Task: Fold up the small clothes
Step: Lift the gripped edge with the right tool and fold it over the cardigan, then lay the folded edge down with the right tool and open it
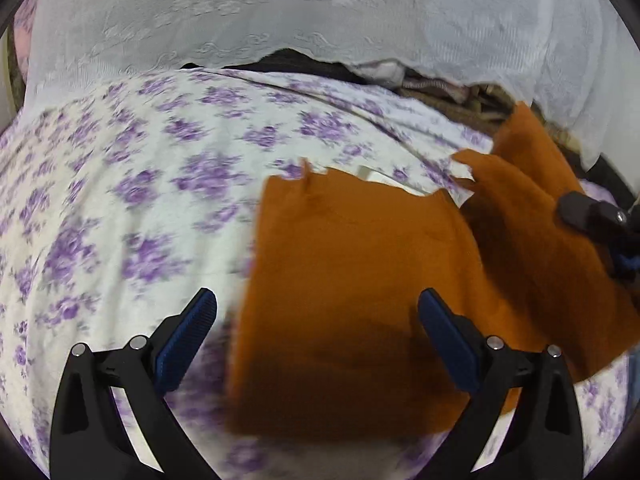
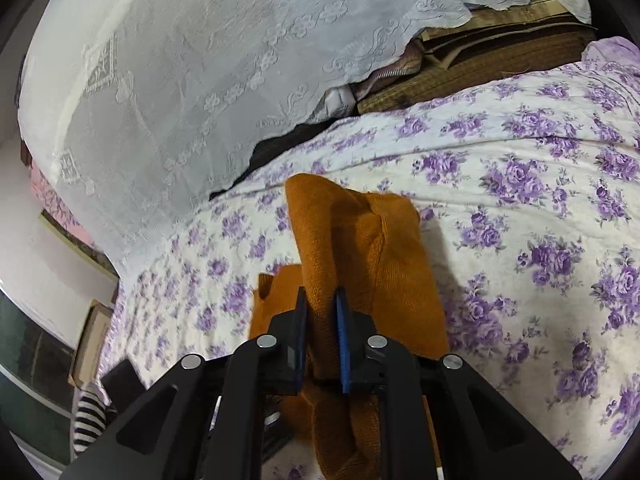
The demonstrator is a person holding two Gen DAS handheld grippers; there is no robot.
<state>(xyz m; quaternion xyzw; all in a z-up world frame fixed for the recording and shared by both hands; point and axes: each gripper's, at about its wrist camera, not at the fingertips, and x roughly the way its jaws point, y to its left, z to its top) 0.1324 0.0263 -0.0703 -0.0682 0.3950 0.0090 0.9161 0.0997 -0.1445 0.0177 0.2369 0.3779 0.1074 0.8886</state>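
Note:
An orange knit garment lies on a white bedsheet with purple flowers. My left gripper is open and empty, hovering over the garment's near left part. My right gripper is shut on a bunched fold of the same orange garment and holds it lifted off the sheet. The right gripper also shows in the left wrist view at the far right, on the garment's raised right side.
A white lace curtain hangs behind the bed, also in the right wrist view. Brown and dark bundles lie under its hem. A woven brown mat lies beyond the sheet. A cardboard box and striped cloth sit at left.

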